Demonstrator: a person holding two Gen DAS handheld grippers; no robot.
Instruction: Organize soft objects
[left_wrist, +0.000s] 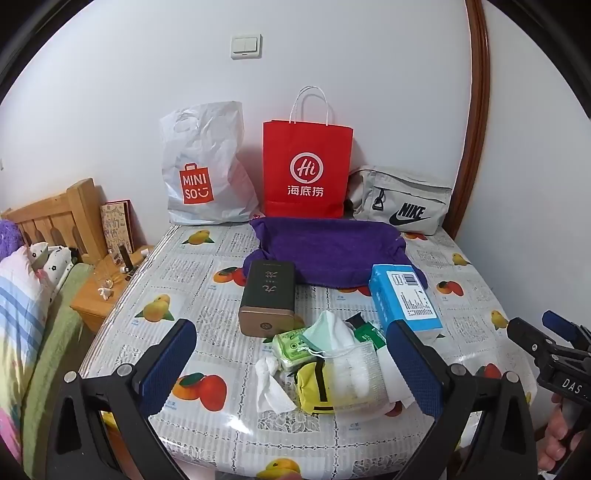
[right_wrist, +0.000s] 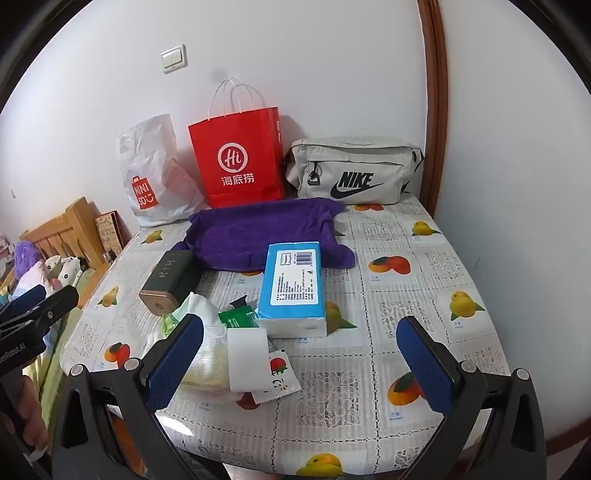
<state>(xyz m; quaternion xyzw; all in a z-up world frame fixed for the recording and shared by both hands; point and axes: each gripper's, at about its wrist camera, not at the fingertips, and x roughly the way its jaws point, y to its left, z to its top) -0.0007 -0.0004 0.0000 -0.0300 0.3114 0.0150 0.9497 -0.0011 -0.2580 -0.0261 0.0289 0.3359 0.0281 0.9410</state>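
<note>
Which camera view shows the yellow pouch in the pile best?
The left wrist view: the yellow pouch lies in the open between the gripper's fingers, its dark stripe visible. In the right wrist view it is almost hidden behind the blue finger pad and white paper.

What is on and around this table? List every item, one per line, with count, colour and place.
MINISO plastic bag: 1, white, back left against wall.
Paper bag: 1, red, back centre.
Nike bag: 1, grey, back right.
Towel: 1, purple, in front of the bags.
Tin box: 1, dark with gold base, left of centre.
Tissue pack: 1, blue, centre.
Pile of small soft items: 1 pile, white, green, yellow, near edge.
Strawberry sachet: 1, white, near edge.
Tablecloth: 1, fruit print, covering table.
Light switch: 1, white, on wall.
Wooden headboard: 1, far left.
Left gripper: 1, blue pads, open.
Right gripper: 1, blue pads, open.
</note>
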